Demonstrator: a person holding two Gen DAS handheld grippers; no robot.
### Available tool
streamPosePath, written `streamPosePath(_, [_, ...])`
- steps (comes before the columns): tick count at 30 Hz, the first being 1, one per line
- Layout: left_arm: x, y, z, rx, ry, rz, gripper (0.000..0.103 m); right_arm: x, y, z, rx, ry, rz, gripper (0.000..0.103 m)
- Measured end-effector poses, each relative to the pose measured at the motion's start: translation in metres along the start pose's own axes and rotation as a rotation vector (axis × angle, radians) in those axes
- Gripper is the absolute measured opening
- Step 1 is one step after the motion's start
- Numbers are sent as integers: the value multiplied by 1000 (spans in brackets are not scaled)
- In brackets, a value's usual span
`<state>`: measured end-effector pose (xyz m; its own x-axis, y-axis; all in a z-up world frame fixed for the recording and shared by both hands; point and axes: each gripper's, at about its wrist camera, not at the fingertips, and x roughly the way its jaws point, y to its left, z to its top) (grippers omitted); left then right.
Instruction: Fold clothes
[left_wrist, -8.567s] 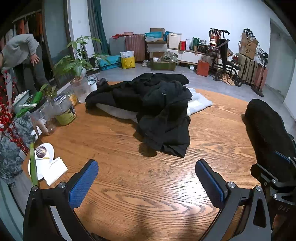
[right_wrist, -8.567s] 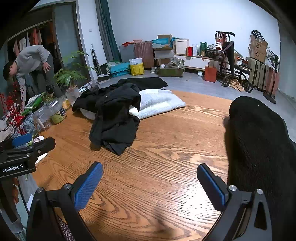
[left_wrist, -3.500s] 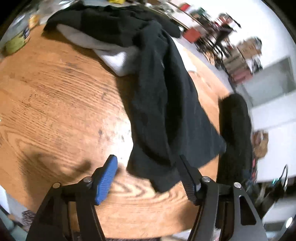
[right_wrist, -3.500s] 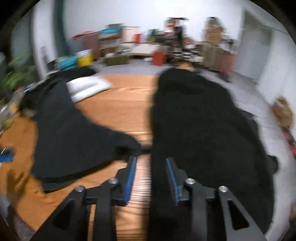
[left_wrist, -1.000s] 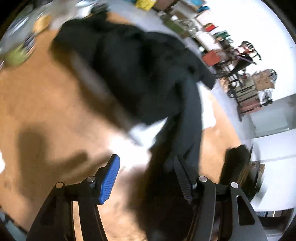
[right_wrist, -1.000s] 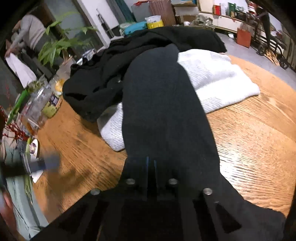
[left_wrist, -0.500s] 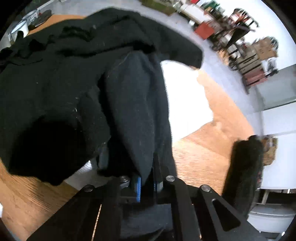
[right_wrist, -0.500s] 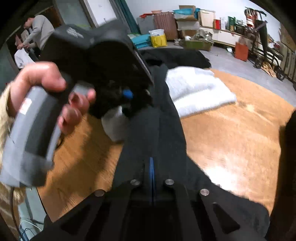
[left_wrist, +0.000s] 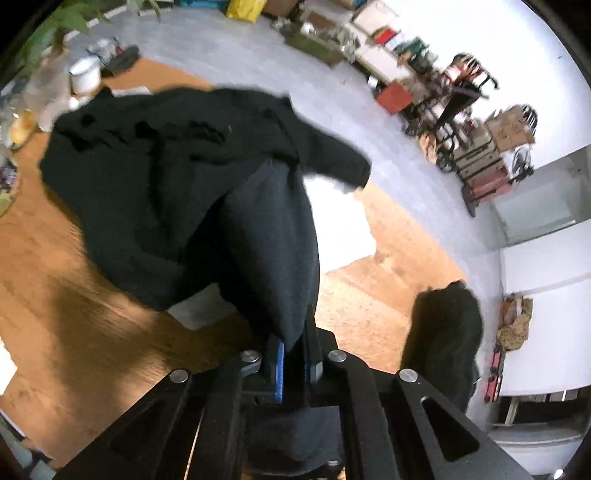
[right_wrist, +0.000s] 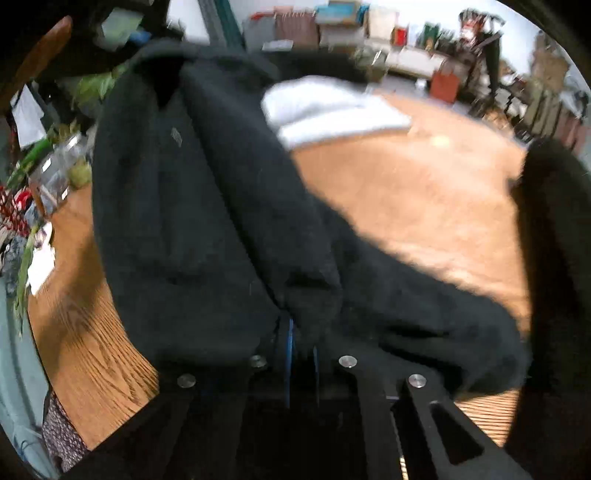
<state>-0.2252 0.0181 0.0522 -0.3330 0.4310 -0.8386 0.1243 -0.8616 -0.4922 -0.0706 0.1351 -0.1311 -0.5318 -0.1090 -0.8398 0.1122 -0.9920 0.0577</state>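
A black garment hangs lifted over the round wooden table. My left gripper is shut on a fold of it, with cloth draping from the jaws. My right gripper is also shut on the black garment, which spreads up and left from it. A white folded garment lies on the table under the black one; it also shows in the right wrist view. Another black fleecy garment lies at the table's right edge.
Jars and plants crowd the table's left edge. A white pot stands on the floor beyond. Boxes, bags and a trolley line the far wall. Bare table shows to the right.
Both grippers have lifted the black garment higher and apart. The left gripper no longer fills the right wrist view. The garment now spreads wider between them.
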Motion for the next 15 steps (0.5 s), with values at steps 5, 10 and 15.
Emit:
streamPosePath(5, [-65, -31, -4, 51, -104, -80, 7, -91, -31, 33, 35, -306, -209, 8])
streamPosePath(10, [-153, -84, -39, 225, -244, -210, 7, -206, -53, 69, 99, -584, -265, 8])
streamPosePath(15, [-235, -117, -88, 335, -331, -374, 8, -303, -26, 74, 78, -814, -339, 10])
